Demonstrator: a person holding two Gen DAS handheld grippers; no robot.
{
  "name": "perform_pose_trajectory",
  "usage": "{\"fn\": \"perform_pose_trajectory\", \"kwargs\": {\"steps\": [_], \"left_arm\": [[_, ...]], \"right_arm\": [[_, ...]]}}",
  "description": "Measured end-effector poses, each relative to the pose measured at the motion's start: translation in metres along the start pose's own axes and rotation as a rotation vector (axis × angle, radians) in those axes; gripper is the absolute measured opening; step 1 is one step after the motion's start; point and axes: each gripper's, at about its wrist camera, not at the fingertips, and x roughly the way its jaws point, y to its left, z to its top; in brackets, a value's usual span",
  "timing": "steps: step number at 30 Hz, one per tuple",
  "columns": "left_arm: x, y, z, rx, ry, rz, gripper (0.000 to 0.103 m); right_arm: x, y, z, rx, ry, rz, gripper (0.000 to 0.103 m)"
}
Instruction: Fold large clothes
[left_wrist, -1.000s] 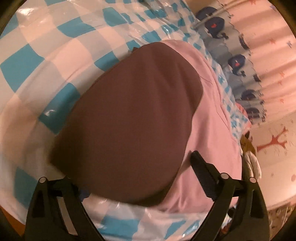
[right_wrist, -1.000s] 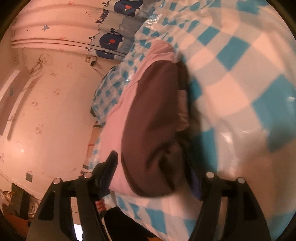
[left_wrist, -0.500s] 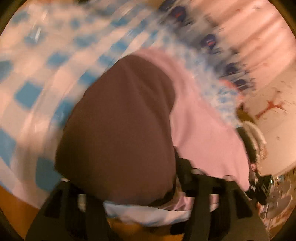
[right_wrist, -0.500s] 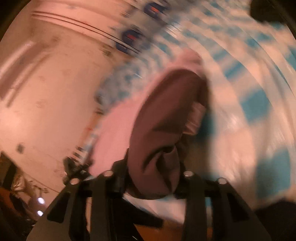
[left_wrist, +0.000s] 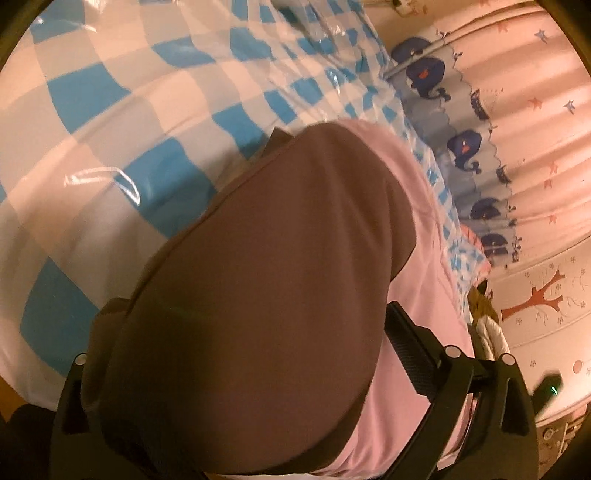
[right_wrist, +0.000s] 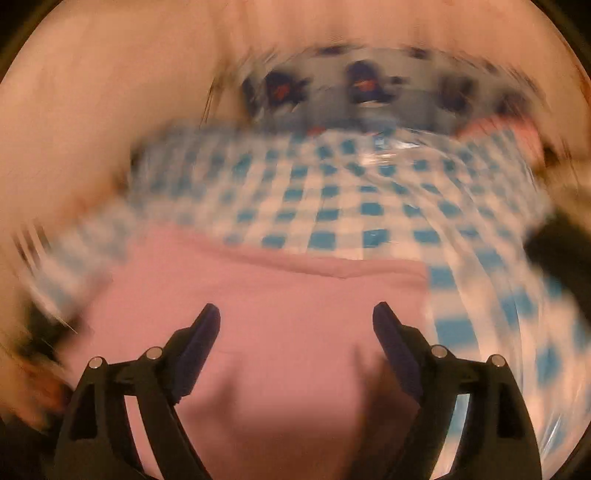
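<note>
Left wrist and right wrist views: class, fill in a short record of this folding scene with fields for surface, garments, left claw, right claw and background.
surface: blue-and-white checked cloth under clear plastic
garments: brown garment lying on a pink garment
left claw: left claw, jaws opening, brown garment between them, pads not seen pressing it
right claw: right claw, jaws opening, nothing between them, above the pink garment
background: whale-print curtain; right view is motion-blurred
</note>
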Motion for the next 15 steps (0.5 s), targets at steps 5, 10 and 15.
{"fn": "perform_pose_trajectory", "kwargs": {"steps": [5, 10, 15], "left_arm": [[-0.006, -0.016, -0.005, 0.102, -0.03, 0.016, 0.092], [0.012, 0.004, 0.0, -0.006, 0.011, -0.037, 0.095], [0.006, -0.018, -0.009, 0.06, -0.047, -0.018, 0.09]], "right_arm": [[0.102, 0.001, -0.035, -0.02, 0.304, -0.047, 0.086], [0.048, 0.057, 0.017, -0.128, 0.07, 0.002, 0.087], [0.139, 0.116, 0.066, -0.19, 0.136, -0.019, 0.088]]}}
